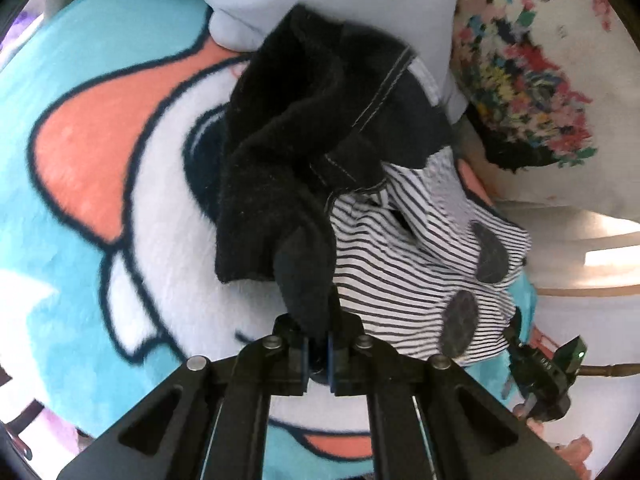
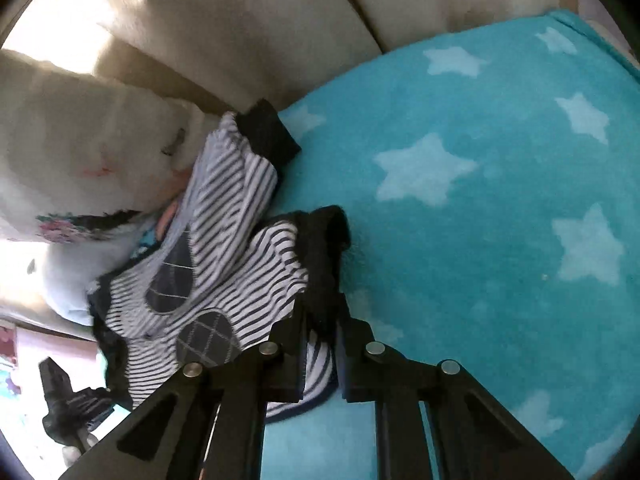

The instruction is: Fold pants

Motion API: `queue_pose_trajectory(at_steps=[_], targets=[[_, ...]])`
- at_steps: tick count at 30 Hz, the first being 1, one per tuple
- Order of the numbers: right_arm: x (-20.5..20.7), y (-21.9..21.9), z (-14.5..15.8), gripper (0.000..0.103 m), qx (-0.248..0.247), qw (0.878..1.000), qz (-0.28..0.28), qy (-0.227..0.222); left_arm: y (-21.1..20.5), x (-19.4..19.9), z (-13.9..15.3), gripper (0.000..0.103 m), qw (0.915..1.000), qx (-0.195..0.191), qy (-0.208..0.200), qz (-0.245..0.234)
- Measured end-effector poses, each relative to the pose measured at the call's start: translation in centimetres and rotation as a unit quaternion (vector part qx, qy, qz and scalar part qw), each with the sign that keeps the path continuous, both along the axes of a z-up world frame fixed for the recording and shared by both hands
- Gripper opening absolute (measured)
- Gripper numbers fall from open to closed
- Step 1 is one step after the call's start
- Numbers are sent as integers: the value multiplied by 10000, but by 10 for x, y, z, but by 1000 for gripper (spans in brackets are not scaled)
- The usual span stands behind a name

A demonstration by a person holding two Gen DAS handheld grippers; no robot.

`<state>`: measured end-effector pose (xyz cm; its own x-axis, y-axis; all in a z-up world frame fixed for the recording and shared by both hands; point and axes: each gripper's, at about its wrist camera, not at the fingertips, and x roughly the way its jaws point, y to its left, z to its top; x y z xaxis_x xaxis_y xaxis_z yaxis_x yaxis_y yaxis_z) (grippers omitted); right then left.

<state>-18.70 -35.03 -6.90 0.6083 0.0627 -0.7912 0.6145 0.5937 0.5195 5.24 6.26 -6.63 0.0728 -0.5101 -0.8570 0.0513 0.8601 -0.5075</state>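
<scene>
left gripper [image 1: 316, 344] pinched on pants [image 1: 416, 272] cuff | right gripper [image 2: 320, 344] clamps waistband | lifted off blanket [image 2: 480, 240] for folding

My left gripper [image 1: 316, 354] is pinched tight on black cloth; my right gripper [image 2: 322, 354] (seen nearby from the left camera) also clamps fabric.
</scene>
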Motion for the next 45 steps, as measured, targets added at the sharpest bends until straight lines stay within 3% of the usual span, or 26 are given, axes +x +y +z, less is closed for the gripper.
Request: queue_pose_trajectory(at_steps=[4, 9, 16, 19, 21, 25, 29, 33, 39, 43, 45], targets=[[-28, -2, 16, 12, 204, 9994, -57, -272, 11, -18, 19, 6, 9998, -88, -158, -39], [-67, 2, 17, 12, 345, 9987, -115, -349, 21, -42, 18, 6, 9997, -212, -106, -64], [-107, 11, -12, 13, 301, 9995, -25, 127, 17, -61, -26, 13, 9994, 153, 302, -107], [-111, 13, -17, 27, 252, 9995, -73, 190, 25, -61, -17, 16, 9997, -4, 239, -90], [-115, 13, -9, 46, 145, 9998, -86, 146, 31, -58, -5, 18, 9999, -58, 73, -102], [-127, 3, 18, 55, -327, 9992, -234, 46, 55, -53, 22, 30, 9995, -72, -294, 20], [-121, -3, 37, 59, -676, 9975, -209, -29, 61, -38, 42, 35, 9977, -6, -626, 245], [-101, -1, 37, 59, -603, 9981, -74, -87, 56, -21, 48, 44, 9964, 114, -781, 297], [-62, 27, 38, 60, -677, 9972, 311, -69, 16, -14, 54, 47, 9915, 611, -1127, -238], [-41, 42, 37, 63, -823, 9953, 516, -8, -6, -17, 54, 47, 9791, 1203, -1467, -733], [-31, 45, 37, 63, -880, 9943, 597, 36, -13, -15, 53, 47, 9751, 1311, -1537, -915]])
